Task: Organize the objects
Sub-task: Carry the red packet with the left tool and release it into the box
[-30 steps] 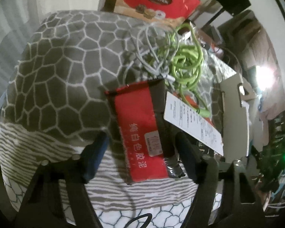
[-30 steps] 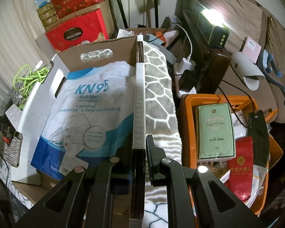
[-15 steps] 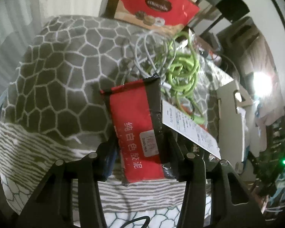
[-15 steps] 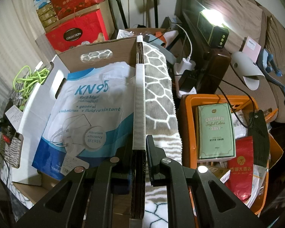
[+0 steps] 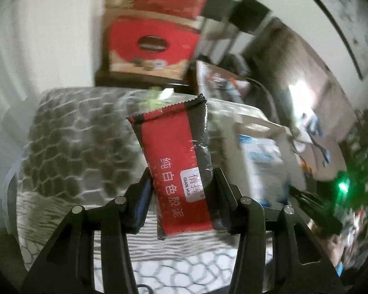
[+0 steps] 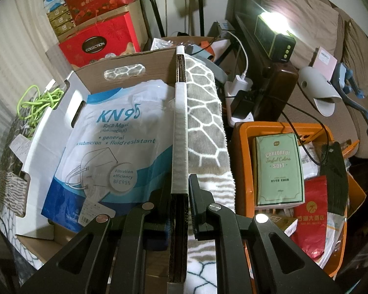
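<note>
My left gripper (image 5: 181, 191) is shut on a red and black packet (image 5: 176, 156) with white Chinese lettering and holds it up above the grey patterned blanket (image 5: 68, 132). My right gripper (image 6: 180, 191) is shut on the right wall (image 6: 179, 122) of a cardboard box (image 6: 125, 58). A KN95 mask bag (image 6: 115, 152) lies inside the box. The blanket also hangs over the box wall in the right wrist view (image 6: 203, 122).
An orange basket (image 6: 243, 147) at right holds a green tissue pack (image 6: 278, 169), a red packet (image 6: 311, 215) and a black mask. Green cables (image 6: 39, 105) lie left of the box. Red gift boxes (image 6: 98, 41) stand behind. A charger and lamp sit farther back.
My left gripper closed on the red packet and lifted it off the blanket, swinging toward the box. My right gripper has held still on the box wall.
</note>
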The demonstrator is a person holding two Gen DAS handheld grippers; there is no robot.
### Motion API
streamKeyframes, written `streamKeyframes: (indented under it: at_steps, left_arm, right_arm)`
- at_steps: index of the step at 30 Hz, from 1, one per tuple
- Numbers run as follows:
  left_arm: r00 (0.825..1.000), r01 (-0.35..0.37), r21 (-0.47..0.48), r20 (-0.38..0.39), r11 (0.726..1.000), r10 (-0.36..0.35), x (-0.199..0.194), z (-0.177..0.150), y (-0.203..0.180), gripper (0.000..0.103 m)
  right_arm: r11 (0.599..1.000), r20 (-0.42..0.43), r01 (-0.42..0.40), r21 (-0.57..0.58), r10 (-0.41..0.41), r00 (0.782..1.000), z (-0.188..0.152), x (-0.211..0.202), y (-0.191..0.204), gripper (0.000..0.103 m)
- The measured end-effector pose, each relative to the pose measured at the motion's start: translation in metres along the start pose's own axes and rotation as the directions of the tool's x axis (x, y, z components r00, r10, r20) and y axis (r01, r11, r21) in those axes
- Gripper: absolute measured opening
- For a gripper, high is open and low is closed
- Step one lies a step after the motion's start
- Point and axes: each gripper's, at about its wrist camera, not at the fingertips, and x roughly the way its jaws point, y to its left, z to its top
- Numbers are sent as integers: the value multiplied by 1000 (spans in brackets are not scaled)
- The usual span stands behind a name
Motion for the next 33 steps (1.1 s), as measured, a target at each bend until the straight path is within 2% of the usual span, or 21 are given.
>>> streamKeyframes:
  at_steps: [8,16,26,33]
  left_arm:
    - [997,63,146,-60,987,-54,18,-5,-87,45]
    - [983,91,218,-177,972,-53,55,-25,-137,45]
    - [976,47,236,-217,971,5,86,-37,-154,45]
    - [964,6,250,-260,968,61,99,-44,-156,52]
  right_arm:
    - [1000,-1,-1,2,1,1000,1,-1,0,11]
    - [1000,-1,-9,12,9,1000,1,-2,0,11]
    - [1000,-1,-9,11,9,1000,1,-2,0,11]
    - [1000,-1,-8,10,8,1000,1,-2,0,11]
